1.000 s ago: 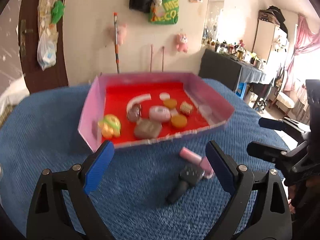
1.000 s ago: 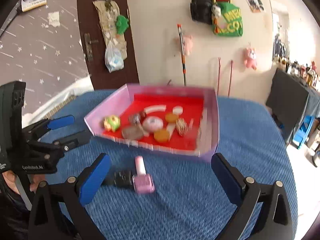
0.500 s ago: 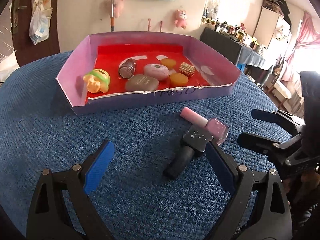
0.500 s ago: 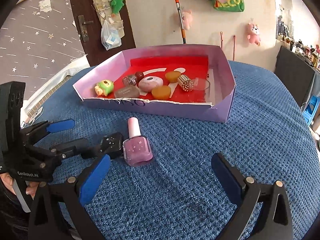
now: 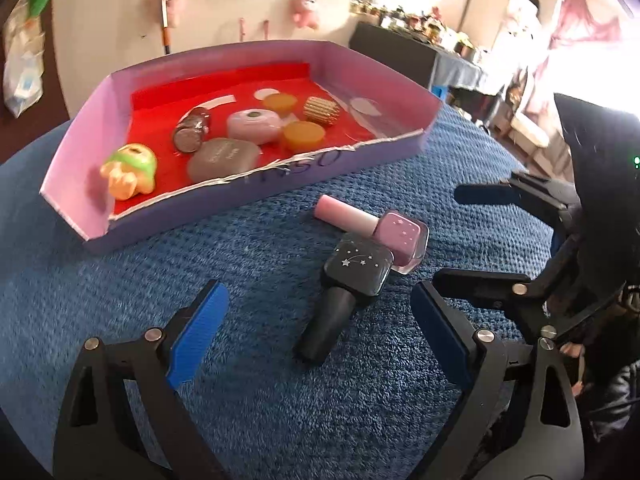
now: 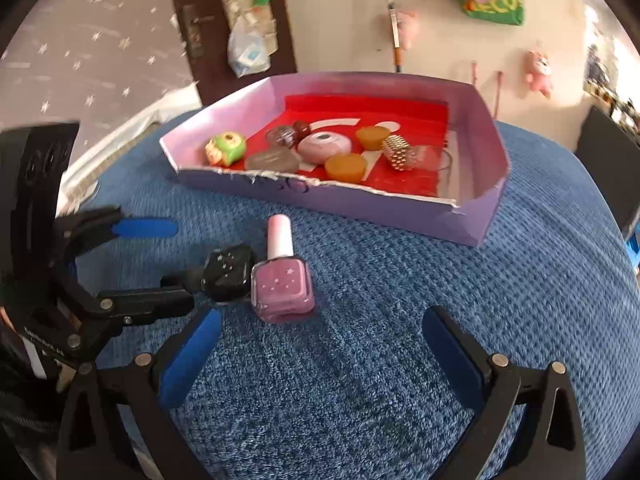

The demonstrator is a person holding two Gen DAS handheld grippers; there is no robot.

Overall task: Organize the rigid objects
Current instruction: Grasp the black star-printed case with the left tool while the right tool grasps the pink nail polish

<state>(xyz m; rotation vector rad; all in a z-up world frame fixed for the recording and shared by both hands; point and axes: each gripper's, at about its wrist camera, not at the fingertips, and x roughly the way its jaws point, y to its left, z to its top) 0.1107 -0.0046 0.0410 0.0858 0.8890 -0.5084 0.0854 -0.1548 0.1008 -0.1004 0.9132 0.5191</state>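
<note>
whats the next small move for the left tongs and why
Probably ease the left tongs down around the black nail polish bottle and close. Their jaws stand open and empty just short of it, and it lies on the blue cloth outside the purple tray, touching the pink bottle.

A square black glass nail-polish bottle [image 5: 357, 270] with silver stars and a tapered black cap lies on its side just in front of the shallow purple cardboard tray with a red floor [image 5: 280, 176]. A square pink glass nail-polish bottle [image 6: 283, 290] with a pale pink cap lies flat touching it, cap pointing at the tray. Inside the tray sit a green-and-orange toy figure [image 5: 130, 170], a grey oval case [image 5: 224, 158], a pink round compact [image 5: 254, 124], 2 orange discs [image 5: 303, 135] and a studded gold cylinder [image 5: 321, 110].
</note>
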